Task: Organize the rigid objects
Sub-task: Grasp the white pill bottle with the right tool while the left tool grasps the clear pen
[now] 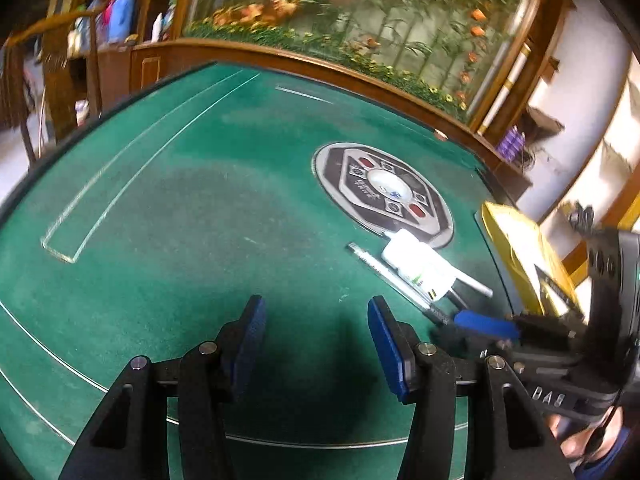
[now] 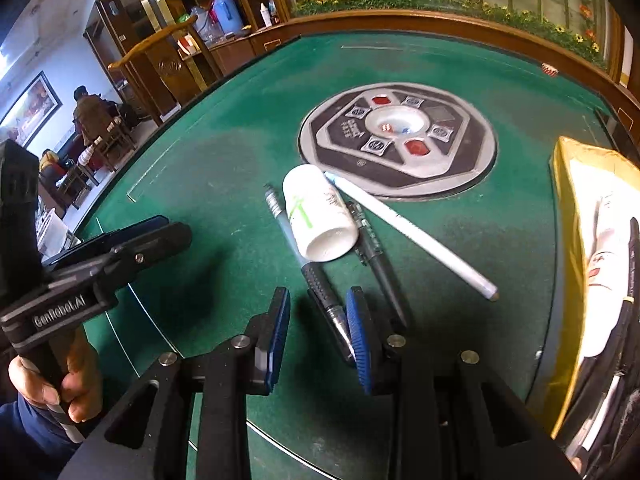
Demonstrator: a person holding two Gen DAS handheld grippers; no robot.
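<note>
The worktop (image 2: pixel 224 168) is matt green felt, worn paler in patches, with a polished wood rim (image 2: pixel 400 24). Its centre panel (image 2: pixel 400 140) looks like dull grey and black plastic. The bottle (image 2: pixel 320 212) is glossy white plastic; the white pen (image 2: pixel 412 236) is smooth. Both tongs (image 1: pixel 316 344) (image 2: pixel 318 340) are matt black plastic with ribbed blue pads (image 2: pixel 358 340) and shiny metal pins. The pouch (image 2: pixel 568 240) is glossy yellow.

A mahjong parlour or teahouse is showing here; a green felt table (image 2: pixel 224 152) is carrying a central dice console (image 2: pixel 398 138); people (image 2: pixel 90 114) are sitting at tables behind; wood cabinets (image 2: pixel 160 60) and a flower mural (image 1: pixel 360 12) are lining the walls.
</note>
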